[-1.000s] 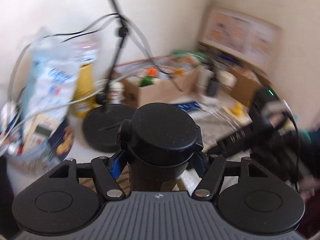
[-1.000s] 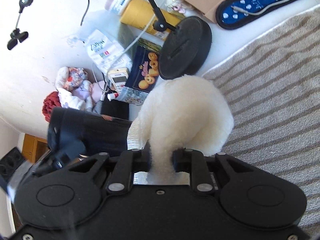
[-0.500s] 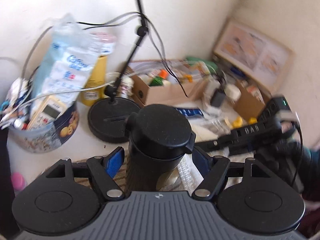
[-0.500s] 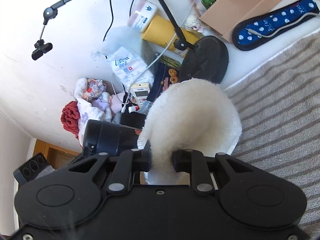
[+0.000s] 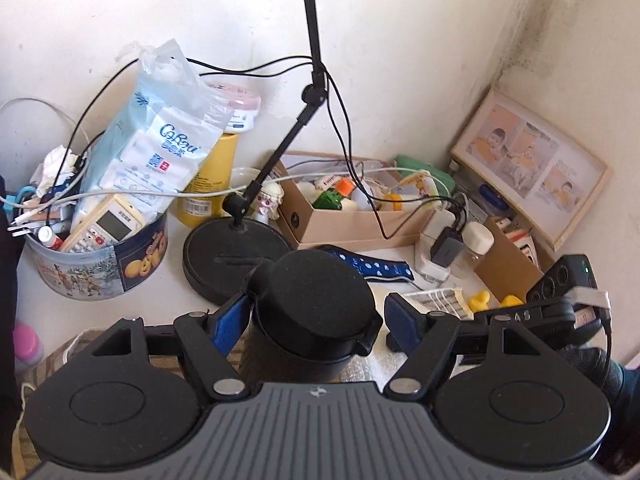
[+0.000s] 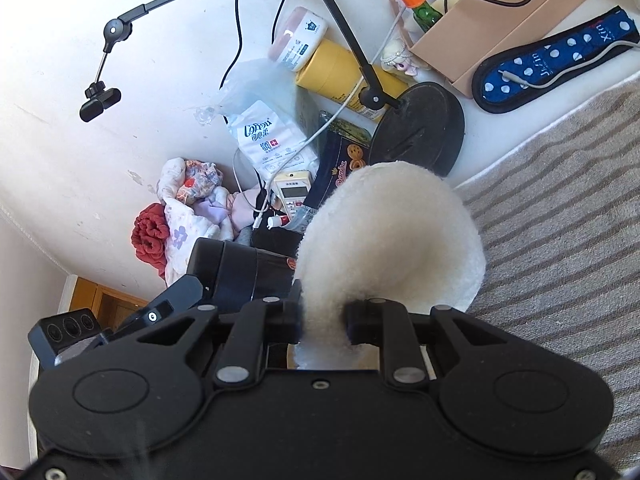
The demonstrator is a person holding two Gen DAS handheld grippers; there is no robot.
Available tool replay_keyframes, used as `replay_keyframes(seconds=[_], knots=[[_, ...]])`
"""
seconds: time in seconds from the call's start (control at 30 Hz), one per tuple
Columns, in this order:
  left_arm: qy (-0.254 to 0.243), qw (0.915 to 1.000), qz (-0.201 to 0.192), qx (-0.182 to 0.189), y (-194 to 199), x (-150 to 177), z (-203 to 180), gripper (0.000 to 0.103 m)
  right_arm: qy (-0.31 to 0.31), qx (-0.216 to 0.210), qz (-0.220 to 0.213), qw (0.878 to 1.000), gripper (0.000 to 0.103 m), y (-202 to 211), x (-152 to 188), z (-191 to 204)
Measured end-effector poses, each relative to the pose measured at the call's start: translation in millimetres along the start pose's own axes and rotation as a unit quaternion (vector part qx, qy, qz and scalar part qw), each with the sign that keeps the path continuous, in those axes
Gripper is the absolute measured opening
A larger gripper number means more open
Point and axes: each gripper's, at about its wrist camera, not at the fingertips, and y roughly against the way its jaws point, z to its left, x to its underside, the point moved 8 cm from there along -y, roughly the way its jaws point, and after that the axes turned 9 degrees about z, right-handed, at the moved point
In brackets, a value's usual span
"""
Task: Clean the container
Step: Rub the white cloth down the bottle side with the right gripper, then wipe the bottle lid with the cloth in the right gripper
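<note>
The left gripper [image 5: 316, 316] stands around a black container [image 5: 308, 320] with a black lid, its blue-padded fingers [image 5: 228, 318] spread wide on either side; the left pad sits just beside the container wall and the right pad stands apart from it, so the jaws are open and do not clamp it. The container stands upright between the fingers, above a striped mat [image 5: 76, 344] and a bit of white cloth visible at its right. In the right wrist view the right gripper [image 6: 322, 316] has its jaws closed tight on a fluffy white cloth [image 6: 392, 236], which bulges up and forward from between the fingers and hangs over the striped mat [image 6: 560, 208]. Just left of the cloth, the black container [image 6: 240, 270] appears on its side in this tilted view, touching or almost touching the cloth; which cannot be told. Behind lie a round black stand base [image 5: 228, 256] with its pole rising up the wall, a cookie tin [image 5: 100, 256] stuffed with a remote, cables and a wipes packet [image 5: 160, 148], a yellow tube [image 5: 212, 184], a cardboard box [image 5: 352, 220] of small bottles, a blue dotted pouch [image 6: 552, 64], a power strip [image 5: 444, 248] with plugs, and a framed picture [image 5: 532, 164] leaning in the corner.
</note>
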Motion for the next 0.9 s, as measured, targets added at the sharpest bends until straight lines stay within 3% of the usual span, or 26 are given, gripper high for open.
replay_keyframes(seconds=[0.3, 0.4, 0.63, 0.9], knots=[[-0.065, 0.996, 0.009, 0.06, -1, -3, 10, 0.071, 0.029, -0.018, 0.005, 0.999, 0.018, 3, -7, 21], [-0.099, 0.9938, 0.018, 0.048, -3, -1, 4, 0.071, 0.059, -0.034, 0.01, 0.998, 0.018, 3, -11, 41], [-0.11, 0.993, 0.018, 0.038, -2, 3, 2, 0.071, 0.097, -0.081, 0.008, 0.992, 0.018, 5, -22, 81], [-0.115, 0.993, 0.017, 0.022, 0, 5, 5, 0.071, 0.064, -0.066, 0.0, 0.996, 0.017, -14, -17, 62]])
